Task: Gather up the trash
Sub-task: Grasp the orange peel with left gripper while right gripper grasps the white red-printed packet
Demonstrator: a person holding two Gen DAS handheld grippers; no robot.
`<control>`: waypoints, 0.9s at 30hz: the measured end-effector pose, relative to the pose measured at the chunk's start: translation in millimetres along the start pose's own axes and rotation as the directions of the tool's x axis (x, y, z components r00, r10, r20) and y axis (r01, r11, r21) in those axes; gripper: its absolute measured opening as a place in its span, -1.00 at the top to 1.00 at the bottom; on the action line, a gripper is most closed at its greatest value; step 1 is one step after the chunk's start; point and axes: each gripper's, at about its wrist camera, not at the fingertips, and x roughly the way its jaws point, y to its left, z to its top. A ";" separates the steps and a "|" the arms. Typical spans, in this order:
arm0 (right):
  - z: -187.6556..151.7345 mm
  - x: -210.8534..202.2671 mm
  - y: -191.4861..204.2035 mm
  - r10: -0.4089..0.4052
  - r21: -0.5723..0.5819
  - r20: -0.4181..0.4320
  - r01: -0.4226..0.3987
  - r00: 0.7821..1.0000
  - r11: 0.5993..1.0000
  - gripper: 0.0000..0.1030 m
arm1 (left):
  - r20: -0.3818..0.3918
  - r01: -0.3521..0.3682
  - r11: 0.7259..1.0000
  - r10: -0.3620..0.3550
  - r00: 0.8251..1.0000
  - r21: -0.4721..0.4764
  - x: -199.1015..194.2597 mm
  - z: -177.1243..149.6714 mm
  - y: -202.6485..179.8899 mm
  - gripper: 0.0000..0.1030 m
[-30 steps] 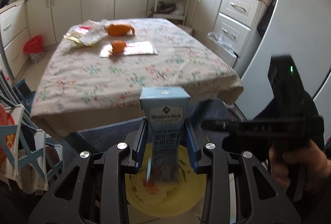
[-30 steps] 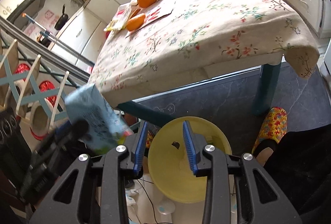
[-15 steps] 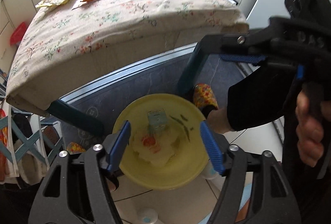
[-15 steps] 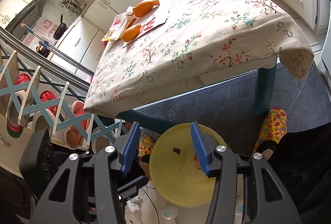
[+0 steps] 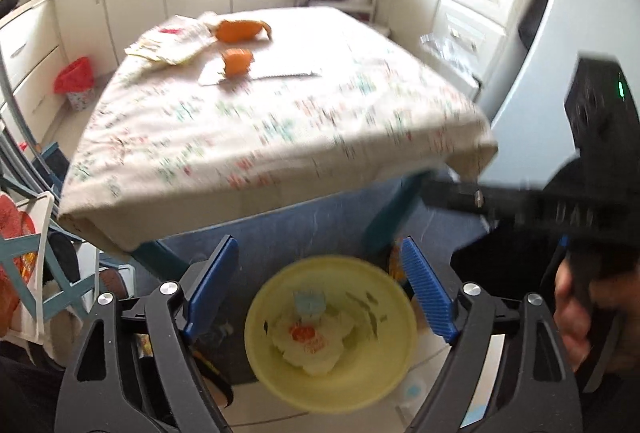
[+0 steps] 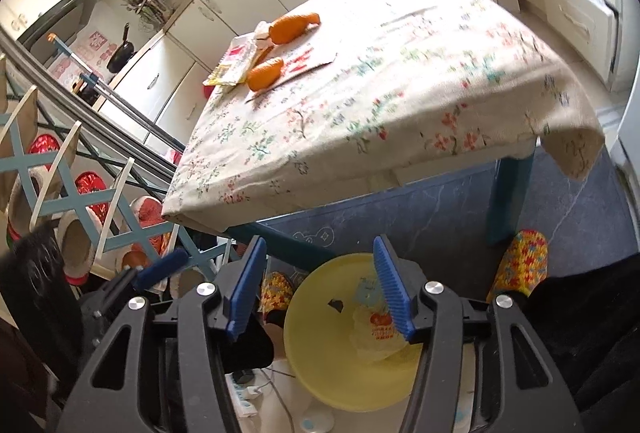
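At 12 o'clock from both tongs, orange peels [image 5: 236,30] are lying crosswise with wrappers [image 5: 172,43] on the desk [image 5: 280,121]. Left tongs [image 5: 320,287], having just been opening, are standing spread and empty over the yellow bin [image 5: 332,385]; right tongs [image 6: 320,285] likewise.

I see the yellow bin [image 5: 332,345] low centre of frame, holding crumpled pale wrappers and a blue carton [image 5: 307,303] end-up. Upper left, on the table: two orange peels [image 5: 238,61] and flat wrappers [image 5: 172,43], blurred.
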 end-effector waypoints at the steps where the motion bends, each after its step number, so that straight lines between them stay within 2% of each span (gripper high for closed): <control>1: 2.5 -1.0 4.0 -0.002 -0.020 0.005 0.002 1.000 1.000 -0.07 | 0.012 0.004 1.000 -0.004 1.000 -0.013 -1.4 6.9 5.0 -0.57; 4: 18.0 -5.2 18.7 -0.011 -0.099 0.039 0.015 0.999 0.995 -0.09 | 0.035 -0.004 1.000 0.005 0.999 -0.024 -4.3 29.7 20.4 -0.57; 6: 31.8 -6.5 28.9 -0.010 -0.156 0.057 0.018 0.998 0.988 -0.18 | 0.050 -0.008 0.999 0.010 0.999 -0.042 -6.1 46.4 34.2 -0.58; 8: 49.9 -5.2 39.4 -0.021 -0.228 0.072 0.037 0.997 0.973 -0.26 | 0.064 -0.013 0.998 0.017 0.998 -0.064 -5.6 65.4 49.6 -0.58; 11: 74.7 4.2 49.1 -0.048 -0.309 0.077 0.069 0.996 0.949 -0.27 | 0.070 -0.015 0.999 0.018 0.997 -0.052 3.6 90.7 65.0 -0.58; 13: 95.8 15.9 54.2 -0.079 -0.367 0.076 0.102 0.994 0.925 -0.29 | 0.069 -0.019 0.999 0.021 0.997 -0.028 14.8 107.0 68.8 -0.58; 18: 135.2 56.2 56.0 -0.143 -0.467 0.010 0.131 0.990 0.875 -0.31 | 0.055 -0.016 1.000 0.016 0.998 0.008 55.5 144.6 76.5 -0.58; 23: 162.6 90.8 47.4 -0.231 -0.534 -0.007 0.192 0.973 0.824 -0.31 | 0.032 -0.010 0.999 0.009 0.999 0.031 106.0 177.1 80.8 -0.58; 25: 169.2 96.0 42.8 -0.257 -0.551 0.000 0.214 0.966 0.806 -0.31 | 0.018 -0.015 0.999 0.014 1.000 0.041 123.0 183.6 81.7 -0.52; 27: 176.7 102.3 31.1 -0.256 -0.520 -0.028 0.204 0.966 0.829 -0.31 | -0.010 0.001 1.000 -0.001 1.000 0.030 142.4 190.0 84.9 -0.27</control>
